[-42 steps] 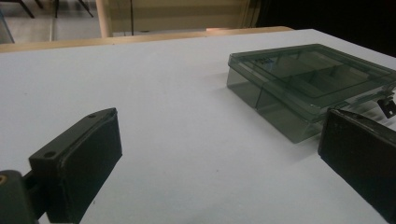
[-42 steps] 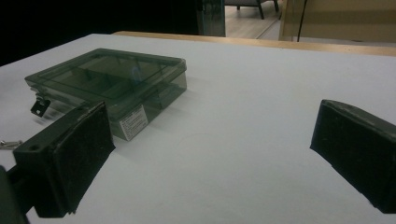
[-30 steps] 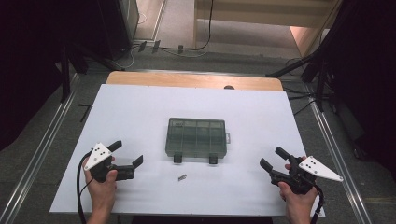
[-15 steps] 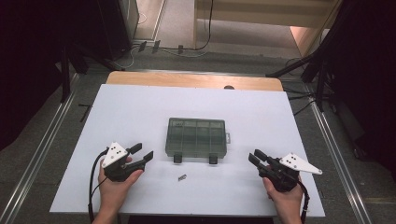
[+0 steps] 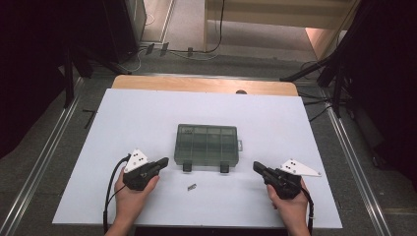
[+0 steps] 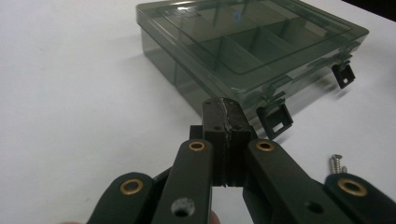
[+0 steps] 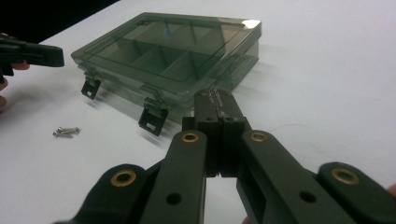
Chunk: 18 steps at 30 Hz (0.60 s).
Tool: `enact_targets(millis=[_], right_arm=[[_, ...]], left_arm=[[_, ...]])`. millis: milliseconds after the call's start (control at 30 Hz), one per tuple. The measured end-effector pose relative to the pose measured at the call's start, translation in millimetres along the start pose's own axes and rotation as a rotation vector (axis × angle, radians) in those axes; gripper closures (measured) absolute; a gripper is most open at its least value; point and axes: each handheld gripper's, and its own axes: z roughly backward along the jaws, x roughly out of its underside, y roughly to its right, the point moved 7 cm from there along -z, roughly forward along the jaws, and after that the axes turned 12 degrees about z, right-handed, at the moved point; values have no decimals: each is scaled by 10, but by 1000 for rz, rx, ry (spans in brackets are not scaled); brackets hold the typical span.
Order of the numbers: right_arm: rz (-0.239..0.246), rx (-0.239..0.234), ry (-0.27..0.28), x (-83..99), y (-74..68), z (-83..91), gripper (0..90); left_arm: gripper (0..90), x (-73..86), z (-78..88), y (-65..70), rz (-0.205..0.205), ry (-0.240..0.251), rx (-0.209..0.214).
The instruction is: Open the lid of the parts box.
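Compartment box (image 5: 208, 144) lies between left gripper (image 5: 162, 162) and right gripper (image 5: 257, 166), touching neither.

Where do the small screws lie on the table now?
In the high view the screws lie on the white table, just in front of the organizer box, between both grippers.

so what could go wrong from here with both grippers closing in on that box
The two latches hang open, so the lid of the compartment box may be loose; a nudge from either side could pop it up or slide the light box across the table.

The screws lie loose in front of the box; the left gripper or right gripper, both shut, could sweep them away.
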Motion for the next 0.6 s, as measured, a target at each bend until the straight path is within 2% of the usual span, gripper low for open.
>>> enact_targets(millis=[300, 400, 600], right_arm=[[53, -20, -47, 3, -88, -145, 900], [37, -26, -55, 10, -82, -194, 900], [-4, -44, -102, 46, -81, -269, 900]], left_arm=[[900, 6, -62, 31, 9, -34, 25], [900, -6, -82, 67, 24, -58, 41], [900, 34, -150, 93, 37, -107, 44]])
